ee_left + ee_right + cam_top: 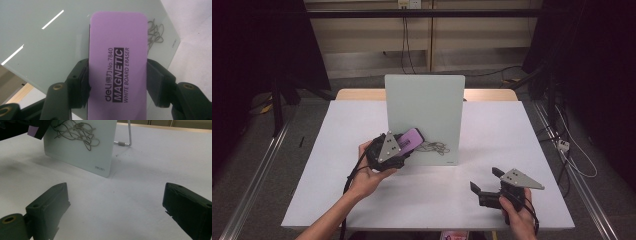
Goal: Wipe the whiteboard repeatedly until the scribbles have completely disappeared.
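The left gripper (404,141) pinches a purple rectangular magnetic whiteboard eraser (117,67) by its long sides, holding it against the pale green glass board (424,107) standing upright on the white table (362,200), just beside the grey scribble (438,147). Wiping looks about to begin (the scribble is intact); next, sweep the eraser across it. The right gripper (484,181) rests apart, jaws spread wide.

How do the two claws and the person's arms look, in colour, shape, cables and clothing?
Both claws are black, each topped by a grey three-cornered plate with small dark holes. The left claw has blocky black fingers with brass-coloured screw heads, and a black cable trails from it beside the forearm. The right claw has thick rectangular fingers, one with a brass-coloured ring at its base. No sleeves are visible on the forearms.
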The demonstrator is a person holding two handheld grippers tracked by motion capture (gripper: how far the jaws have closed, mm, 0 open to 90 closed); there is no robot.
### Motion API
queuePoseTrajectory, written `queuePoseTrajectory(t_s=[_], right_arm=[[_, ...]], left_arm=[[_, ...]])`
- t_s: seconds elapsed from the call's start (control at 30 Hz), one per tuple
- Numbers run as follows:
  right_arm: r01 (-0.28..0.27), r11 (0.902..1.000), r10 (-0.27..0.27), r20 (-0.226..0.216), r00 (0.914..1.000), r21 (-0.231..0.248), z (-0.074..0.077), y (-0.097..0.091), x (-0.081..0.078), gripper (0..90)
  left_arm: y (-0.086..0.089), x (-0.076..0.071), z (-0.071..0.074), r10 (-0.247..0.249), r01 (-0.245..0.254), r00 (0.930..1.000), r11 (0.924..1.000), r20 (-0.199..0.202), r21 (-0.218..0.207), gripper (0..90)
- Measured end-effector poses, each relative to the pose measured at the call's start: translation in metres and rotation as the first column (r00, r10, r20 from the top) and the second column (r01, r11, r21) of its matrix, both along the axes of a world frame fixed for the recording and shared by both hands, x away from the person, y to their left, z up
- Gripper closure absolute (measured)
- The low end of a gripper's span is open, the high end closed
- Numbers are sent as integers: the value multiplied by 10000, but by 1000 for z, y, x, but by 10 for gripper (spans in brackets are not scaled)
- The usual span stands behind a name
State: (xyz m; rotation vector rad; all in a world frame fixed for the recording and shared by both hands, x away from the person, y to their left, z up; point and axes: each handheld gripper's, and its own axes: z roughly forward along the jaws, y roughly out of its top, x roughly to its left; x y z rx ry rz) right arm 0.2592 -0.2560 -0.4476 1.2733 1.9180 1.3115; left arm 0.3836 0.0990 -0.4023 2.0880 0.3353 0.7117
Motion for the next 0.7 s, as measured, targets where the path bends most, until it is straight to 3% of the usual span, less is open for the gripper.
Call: queuePoseTrajectory(t_s=[0.37,0.7], right_arm=[[-17,10000,17,-10,10000,18,0,0,0,64],[-90,9999,90,-4,10000,61,0,0,0,64]], left_arm=[[-14,-4,-12,-393,397,9992,9983,-97,420,413],[-23,-7,-24,-762,799,9956,9944,-540,686,412]])
